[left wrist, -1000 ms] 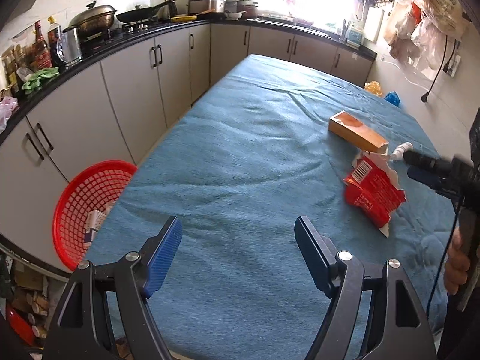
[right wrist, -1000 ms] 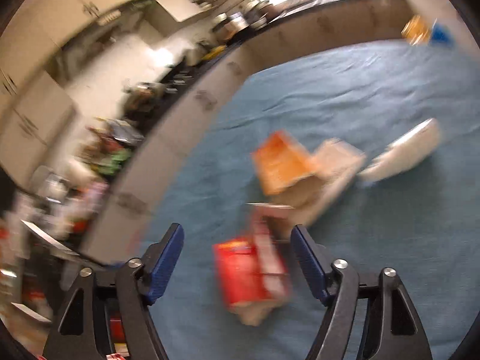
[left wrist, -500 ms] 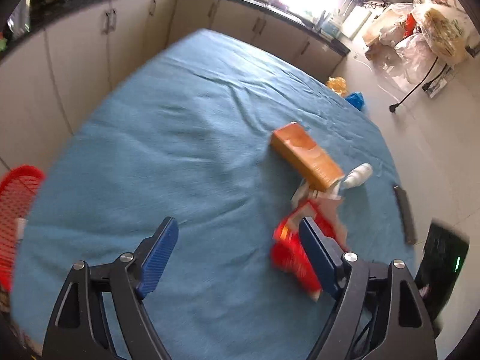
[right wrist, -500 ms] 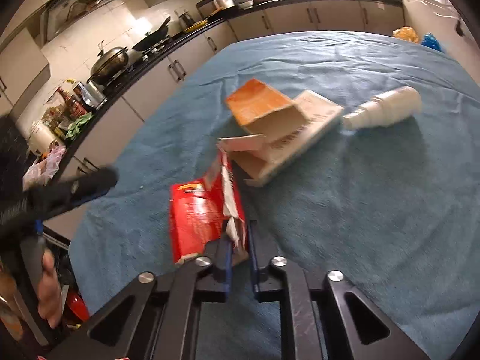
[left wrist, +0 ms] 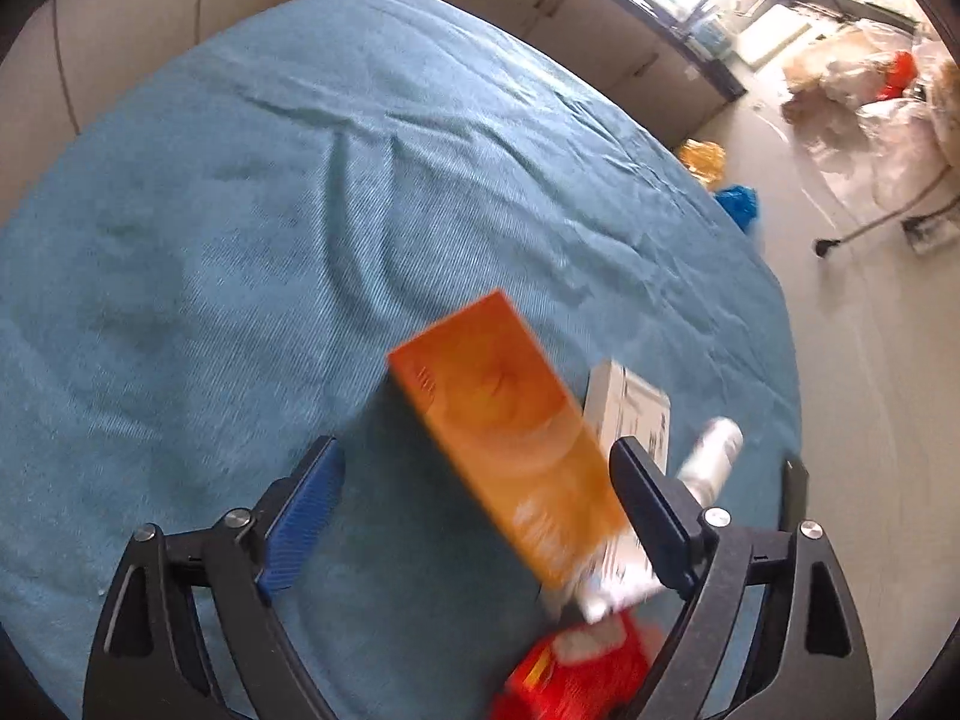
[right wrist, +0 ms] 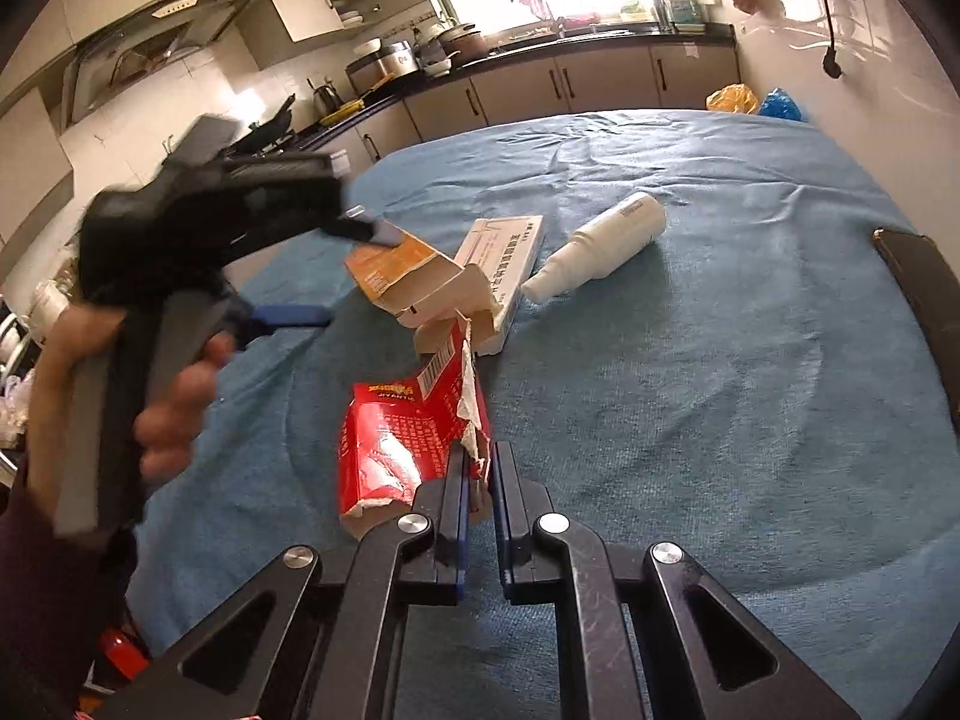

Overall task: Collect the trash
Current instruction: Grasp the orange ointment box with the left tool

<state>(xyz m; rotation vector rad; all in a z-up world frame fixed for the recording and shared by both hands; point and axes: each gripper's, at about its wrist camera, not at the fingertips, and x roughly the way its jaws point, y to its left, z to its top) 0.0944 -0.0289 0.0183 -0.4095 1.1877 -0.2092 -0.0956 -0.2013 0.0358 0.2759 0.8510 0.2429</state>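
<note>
An orange carton [left wrist: 510,426] lies open-ended on the blue-covered table [left wrist: 240,228], on a flat white box [left wrist: 630,414]; both show in the right wrist view, the orange carton [right wrist: 390,270] and the white box [right wrist: 510,258]. A white bottle [right wrist: 600,252] lies beside them. My left gripper [left wrist: 474,480] is open, its fingers either side of the orange carton. My right gripper [right wrist: 477,468] is shut on the torn edge of a red packet [right wrist: 396,444].
Kitchen cabinets and a counter with pots [right wrist: 420,60] run along the table's far side. Orange and blue bags [right wrist: 750,102] sit on the floor past the far edge. A dark chair back [right wrist: 924,288] stands at the right.
My left gripper has swung from the table's near end to the orange carton and now straddles it. My right gripper closed on the red packet about half a second ago and still holds it.
</note>
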